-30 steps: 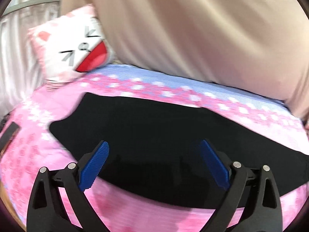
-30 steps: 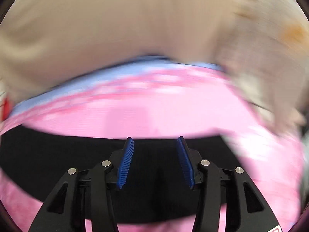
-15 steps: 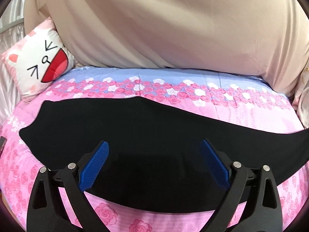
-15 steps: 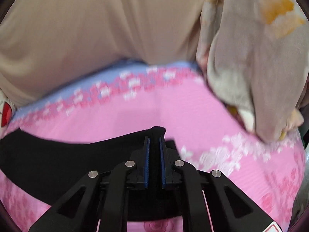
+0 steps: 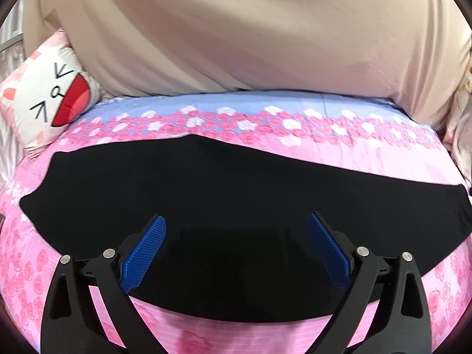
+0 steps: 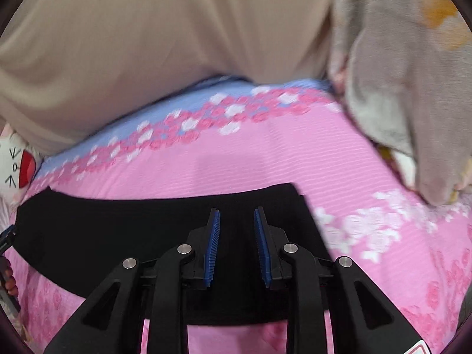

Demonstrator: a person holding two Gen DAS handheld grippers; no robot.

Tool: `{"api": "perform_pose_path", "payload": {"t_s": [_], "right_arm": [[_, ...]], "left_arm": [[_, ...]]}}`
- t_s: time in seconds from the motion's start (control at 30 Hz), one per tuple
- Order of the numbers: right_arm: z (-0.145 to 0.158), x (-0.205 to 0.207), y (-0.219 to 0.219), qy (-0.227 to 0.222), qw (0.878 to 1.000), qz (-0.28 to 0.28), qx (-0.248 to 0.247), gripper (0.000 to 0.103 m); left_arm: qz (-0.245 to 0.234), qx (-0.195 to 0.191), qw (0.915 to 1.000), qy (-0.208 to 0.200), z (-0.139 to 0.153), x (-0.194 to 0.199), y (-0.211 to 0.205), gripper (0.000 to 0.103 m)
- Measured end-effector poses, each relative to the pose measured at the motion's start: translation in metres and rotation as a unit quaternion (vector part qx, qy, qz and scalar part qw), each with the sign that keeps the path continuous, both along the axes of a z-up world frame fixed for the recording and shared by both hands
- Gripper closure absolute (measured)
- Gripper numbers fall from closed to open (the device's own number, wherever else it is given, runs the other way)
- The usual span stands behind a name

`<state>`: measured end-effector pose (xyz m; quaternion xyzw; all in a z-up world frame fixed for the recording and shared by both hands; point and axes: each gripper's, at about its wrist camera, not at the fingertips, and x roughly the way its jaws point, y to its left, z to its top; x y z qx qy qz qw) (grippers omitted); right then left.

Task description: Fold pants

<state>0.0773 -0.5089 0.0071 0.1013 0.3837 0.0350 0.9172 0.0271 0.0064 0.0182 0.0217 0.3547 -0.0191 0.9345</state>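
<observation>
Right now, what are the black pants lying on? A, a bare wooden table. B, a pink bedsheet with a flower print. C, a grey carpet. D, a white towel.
B: the black pants lie spread flat on the pink bedsheet printed with roses, which shows past their edges in both wrist views; the left gripper and right gripper are both open above them.

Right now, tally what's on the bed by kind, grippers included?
Black pants: 1
Cat-face pillow: 1
Beige blanket: 1
Grey floral quilt: 1
Grippers: 2, left gripper and right gripper, both open above the pants
Total: 6
</observation>
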Motion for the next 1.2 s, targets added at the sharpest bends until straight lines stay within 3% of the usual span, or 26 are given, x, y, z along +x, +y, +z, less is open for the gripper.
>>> {"api": "perform_pose_path", "payload": {"t_s": [0.03, 0.1, 0.17, 0.23, 0.33, 0.43, 0.57, 0.67, 0.73, 0.8, 0.87, 1.13, 1.2], "right_arm": [[-0.008, 0.009, 0.002, 0.008, 1.0, -0.001, -0.005, 0.084], [-0.031, 0.033, -0.011, 0.051, 0.994, -0.066, -0.066, 0.093], [-0.029, 0.03, -0.027, 0.046, 0.996, -0.075, -0.011, 0.094], [-0.013, 0.011, -0.024, 0.036, 0.994, -0.1, -0.016, 0.084], [-0.001, -0.02, -0.016, 0.013, 0.994, -0.104, -0.012, 0.083], [-0.009, -0.051, -0.016, 0.021, 0.992, -0.12, 0.009, 0.082], [-0.032, -0.059, -0.021, 0.038, 0.99, -0.131, 0.021, 0.083], [-0.044, -0.056, -0.028, 0.042, 0.99, -0.134, 0.026, 0.092], [-0.037, -0.06, -0.032, 0.045, 0.986, -0.154, 0.043, 0.088], [-0.028, -0.065, -0.024, 0.036, 0.986, -0.162, 0.027, 0.074], [-0.028, -0.071, -0.02, 0.034, 0.984, -0.171, 0.025, 0.066], [-0.047, -0.094, -0.036, 0.038, 0.974, -0.206, 0.084, 0.066], [-0.043, -0.092, -0.036, 0.032, 0.976, -0.204, 0.073, 0.066]], "left_arm": [[-0.006, 0.003, 1.0, 0.003, -0.001, 0.0, -0.004, 0.009], [-0.006, 0.018, 0.9998, 0.008, -0.003, -0.001, -0.011, 0.009], [-0.002, 0.037, 0.9993, 0.009, -0.004, -0.001, -0.015, 0.009], [0.002, 0.049, 0.9987, 0.008, -0.005, -0.001, -0.015, 0.009], [0.015, 0.07, 0.9974, 0.009, -0.011, 0.002, -0.015, 0.008], [0.016, 0.08, 0.9965, 0.017, -0.016, 0.007, -0.015, 0.008], [0.015, 0.079, 0.9963, 0.029, -0.021, 0.01, -0.014, 0.008], [0.016, 0.081, 0.9959, 0.036, -0.024, 0.012, -0.013, 0.008], [0.017, 0.082, 0.9958, 0.037, -0.025, 0.011, -0.012, 0.008], [0.016, 0.08, 0.996, 0.038, -0.025, 0.01, -0.012, 0.008], [0.014, 0.079, 0.996, 0.041, -0.026, 0.01, -0.012, 0.008], [0.01, 0.084, 0.9954, 0.045, -0.032, 0.007, -0.014, 0.008], [0.009, 0.086, 0.9951, 0.047, -0.036, 0.006, -0.016, 0.008]]}}
